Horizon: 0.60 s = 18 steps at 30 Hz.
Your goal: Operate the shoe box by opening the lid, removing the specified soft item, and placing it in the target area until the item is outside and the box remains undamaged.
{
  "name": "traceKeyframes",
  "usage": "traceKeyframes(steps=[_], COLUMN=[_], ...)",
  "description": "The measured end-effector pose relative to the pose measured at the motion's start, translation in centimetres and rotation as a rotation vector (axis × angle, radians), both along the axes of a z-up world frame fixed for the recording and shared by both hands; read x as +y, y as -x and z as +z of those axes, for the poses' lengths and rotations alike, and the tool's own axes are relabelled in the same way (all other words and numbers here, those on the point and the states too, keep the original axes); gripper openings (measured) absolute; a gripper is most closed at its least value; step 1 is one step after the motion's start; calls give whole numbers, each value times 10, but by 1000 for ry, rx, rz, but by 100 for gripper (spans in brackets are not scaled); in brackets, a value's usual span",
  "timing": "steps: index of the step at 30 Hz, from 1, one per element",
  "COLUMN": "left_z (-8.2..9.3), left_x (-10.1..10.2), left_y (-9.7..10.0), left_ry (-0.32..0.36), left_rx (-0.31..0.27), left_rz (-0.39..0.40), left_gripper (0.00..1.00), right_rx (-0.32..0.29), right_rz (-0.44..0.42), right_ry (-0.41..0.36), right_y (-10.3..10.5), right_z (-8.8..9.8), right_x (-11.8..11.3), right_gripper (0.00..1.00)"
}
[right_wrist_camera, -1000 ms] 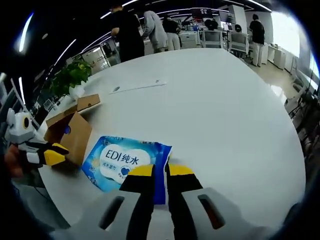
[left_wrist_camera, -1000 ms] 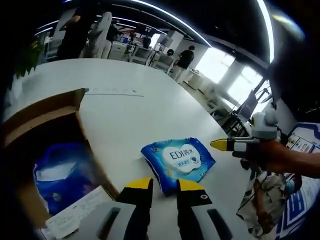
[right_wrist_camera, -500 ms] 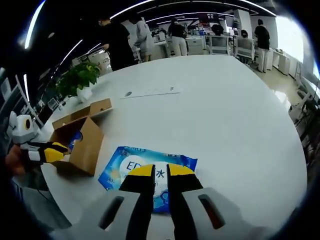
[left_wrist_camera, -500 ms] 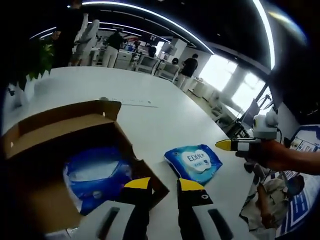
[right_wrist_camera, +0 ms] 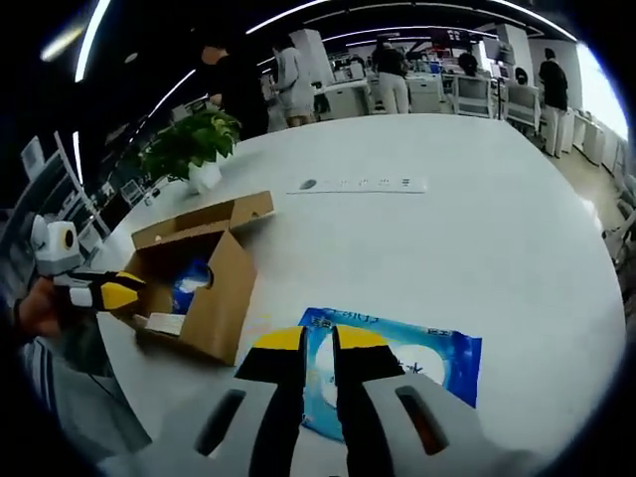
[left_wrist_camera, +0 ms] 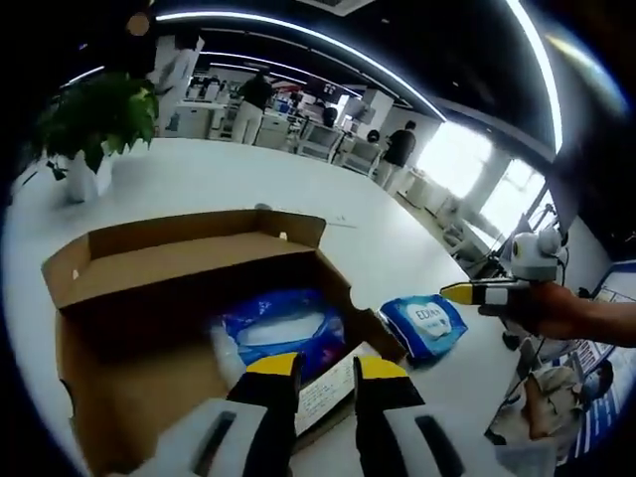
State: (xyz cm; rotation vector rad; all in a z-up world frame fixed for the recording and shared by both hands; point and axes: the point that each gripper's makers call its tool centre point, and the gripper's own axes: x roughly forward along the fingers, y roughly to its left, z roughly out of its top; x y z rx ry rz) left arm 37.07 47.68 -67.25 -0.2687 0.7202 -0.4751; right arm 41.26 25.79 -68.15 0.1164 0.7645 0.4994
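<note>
The shoe box [left_wrist_camera: 189,298] stands open on the white table [right_wrist_camera: 477,229], its lid flap [left_wrist_camera: 189,231] folded back on the far side. 1 blue wet-wipe pack [right_wrist_camera: 397,368] already lies flat on the table outside the box, just beside the box's near corner; in the right gripper view it sits directly under and ahead of the right gripper [right_wrist_camera: 318,340], its long axis running across the jaws. A 2nd blue soft pack [left_wrist_camera: 280,333] rests inside the box, with a white paper slip [left_wrist_camera: 328,388] lying at the box's near edge. The left gripper [left_wrist_camera: 323,366] hangs over that near edge, jaws pointing into the box, and is the nearer of the 2 to the pack inside. Both grippers have their jaws drawn almost together with only a narrow slit between them, and neither pinches anything. If the inside pack is the item still required, the left gripper must spread and reach forward and down past the paper slip and the cardboard wall. A potted plant [left_wrist_camera: 91,124] and a paper strip [right_wrist_camera: 360,184] stand well apart from the box, and people stand in the background.
</note>
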Motion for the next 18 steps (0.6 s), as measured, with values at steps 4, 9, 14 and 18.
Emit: traceKeyframes(steps=[4, 9, 14, 18], left_z=[-1, 0, 3, 3], left_x=[18, 40, 62, 76], left_y=[4, 10, 18, 23], left_ry=[-9, -24, -46, -57], left_rx=[1, -1, -6, -6], left_rz=[23, 48, 66, 83], left_gripper=[22, 23, 25, 26], right_rx=[-2, -1, -4, -6], right_rz=[30, 72, 115, 152], right_ry=[-6, -27, -36, -44], right_y=[-2, -5, -6, -6], right_z=[2, 6, 9, 11], right_x=[17, 43, 64, 81], right_gripper=[10, 12, 14, 15])
